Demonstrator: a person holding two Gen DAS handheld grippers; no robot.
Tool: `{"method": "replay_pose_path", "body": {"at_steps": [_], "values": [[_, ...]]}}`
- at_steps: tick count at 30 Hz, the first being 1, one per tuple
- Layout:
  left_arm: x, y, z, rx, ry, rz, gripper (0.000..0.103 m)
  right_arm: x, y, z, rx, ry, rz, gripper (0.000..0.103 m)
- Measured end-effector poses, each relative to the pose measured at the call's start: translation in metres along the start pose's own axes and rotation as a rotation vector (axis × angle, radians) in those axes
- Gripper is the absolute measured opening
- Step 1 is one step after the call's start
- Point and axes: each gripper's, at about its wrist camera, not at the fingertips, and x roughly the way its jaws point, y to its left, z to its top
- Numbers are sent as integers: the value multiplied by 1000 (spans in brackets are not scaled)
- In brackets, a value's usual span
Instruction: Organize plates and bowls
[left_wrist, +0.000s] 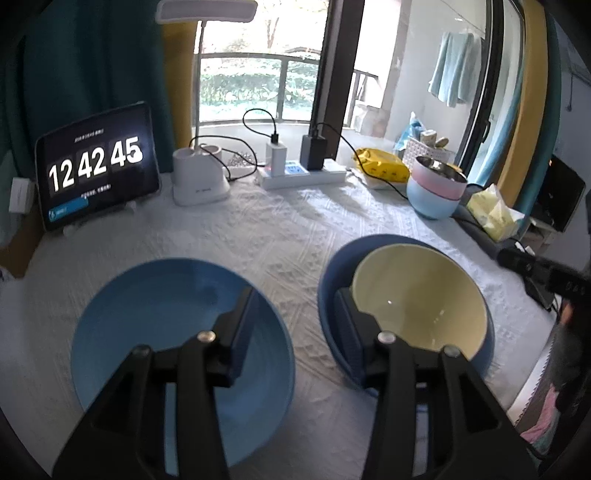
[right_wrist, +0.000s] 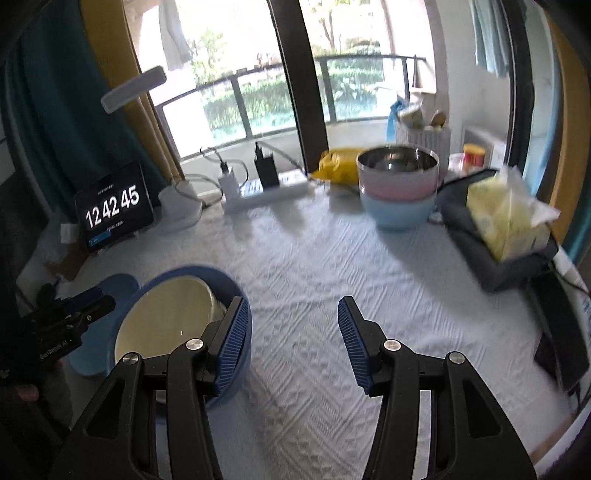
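The desk (left_wrist: 280, 229) is covered by white cloth with a raised, quilted weave. A smooth, glossy glaze is seen on the blue plate (left_wrist: 155, 295) and the cream bowl (left_wrist: 417, 295). The far stacked bowls (right_wrist: 397, 181) are shown matt pink and blue outside, with a shiny metal lining inside.

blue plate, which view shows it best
The left wrist view: the blue plate lies nearly whole on the white cloth, only partly covered by the left tongs. In the right wrist view only a blurred sliver of it shows beside the nested bowls.
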Motion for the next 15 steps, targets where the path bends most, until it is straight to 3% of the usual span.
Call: {"method": "replay_pose_path", "body": {"at_steps": [7,10,15], "values": [[2,-13,-11,-1,65,3,46,19,10,-15,40,104,35,54],[8,-14,-17,0,108,16,46,24,15,-19,39,124,58,54],[11,-18,-18,7,115,22,45,31,18,-25,46,146,72,54]]}}
